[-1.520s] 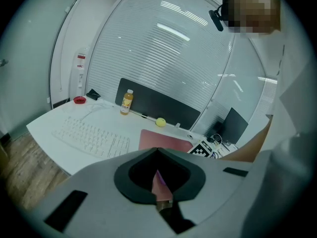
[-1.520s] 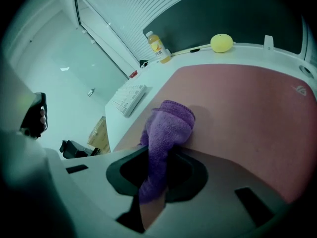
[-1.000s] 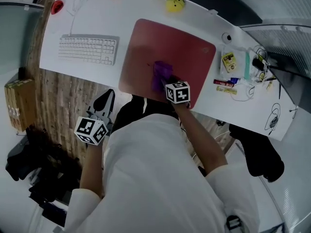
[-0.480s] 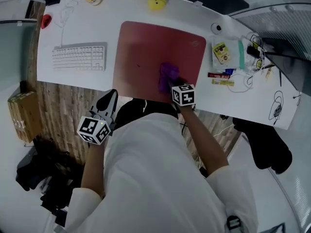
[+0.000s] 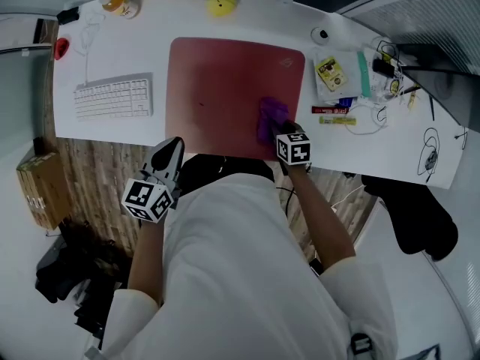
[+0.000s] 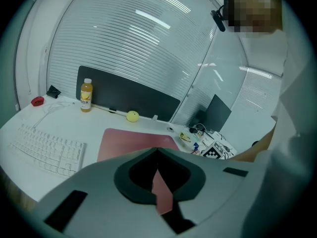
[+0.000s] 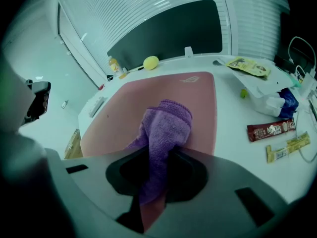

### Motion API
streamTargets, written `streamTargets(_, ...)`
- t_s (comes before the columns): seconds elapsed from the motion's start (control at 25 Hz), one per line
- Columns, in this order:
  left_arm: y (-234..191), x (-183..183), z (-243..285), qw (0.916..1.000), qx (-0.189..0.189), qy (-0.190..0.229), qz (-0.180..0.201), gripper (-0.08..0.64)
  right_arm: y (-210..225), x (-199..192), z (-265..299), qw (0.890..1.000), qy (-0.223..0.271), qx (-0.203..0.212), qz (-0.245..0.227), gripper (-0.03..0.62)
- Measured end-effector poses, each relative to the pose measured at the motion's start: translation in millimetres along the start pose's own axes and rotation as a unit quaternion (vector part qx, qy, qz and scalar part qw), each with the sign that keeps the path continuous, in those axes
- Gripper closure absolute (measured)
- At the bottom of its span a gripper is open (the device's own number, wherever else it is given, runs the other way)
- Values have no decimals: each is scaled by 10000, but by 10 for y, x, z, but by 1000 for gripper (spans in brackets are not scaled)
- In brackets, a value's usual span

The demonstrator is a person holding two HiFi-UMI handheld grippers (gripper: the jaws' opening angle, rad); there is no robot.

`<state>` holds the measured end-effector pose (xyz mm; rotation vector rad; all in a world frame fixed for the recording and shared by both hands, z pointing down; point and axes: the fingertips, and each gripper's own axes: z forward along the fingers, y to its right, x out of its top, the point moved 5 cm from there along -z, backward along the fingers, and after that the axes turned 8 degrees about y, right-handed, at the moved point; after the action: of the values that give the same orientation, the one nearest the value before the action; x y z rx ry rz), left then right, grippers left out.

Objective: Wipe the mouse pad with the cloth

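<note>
A white counter [image 5: 157, 32] curves across a room with slatted blinds and glass partitions. A dark panel [image 6: 129, 95] stands along its far edge, and wood-patterned floor [image 5: 97, 163] shows below its near edge.

A person in a white top leans over the counter from the near side. The right arm reaches forward, and the right gripper [image 7: 157, 157] is low over the near right corner of the red mouse pad [image 5: 217, 88]. Its fingers are clamped on a purple cloth [image 5: 271, 117], which bunches out ahead of them and lies on the pad, close to its right edge. The left gripper [image 5: 171, 145] is held off the counter, over the floor just short of the pad's near left corner, pointing toward the counter. Its fingers are pressed together at the tips with nothing between them.

There are two grippers, one mouse pad and one cloth. One white keyboard [image 5: 114, 100] sits left of the pad. One bottle of orange drink [image 5: 114, 2] and one yellow ball [image 5: 219, 4] stand by the far edge. Two wrapped snack bars, one dark red [image 7: 271, 129] and one yellow [image 7: 287, 147], lie right of the pad among small clutter and cables.
</note>
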<state>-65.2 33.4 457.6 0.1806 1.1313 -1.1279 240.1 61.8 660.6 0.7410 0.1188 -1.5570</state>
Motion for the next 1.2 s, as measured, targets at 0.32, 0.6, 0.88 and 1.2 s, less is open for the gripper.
streamTargets(0.32, 192, -9, 200, 9996, -232, -151, 114, 541, 224, -54, -142, 9998, 92, -173, -37, 506)
streamTargets(0.6, 265, 25, 290, 9991, -308, -173, 225, 541, 480, -111, -282, 9991, 201, -383, 18, 505)
streamTargets(0.88, 332, 37, 348, 9988, -360, -199, 259, 543, 665, -115, -409, 9981, 200, -583, -29, 505)
streamTargets(1.2, 307, -9, 370, 9987, -405, -216, 206, 541, 834, -87, -542, 9963, 312, -793, 91, 506)
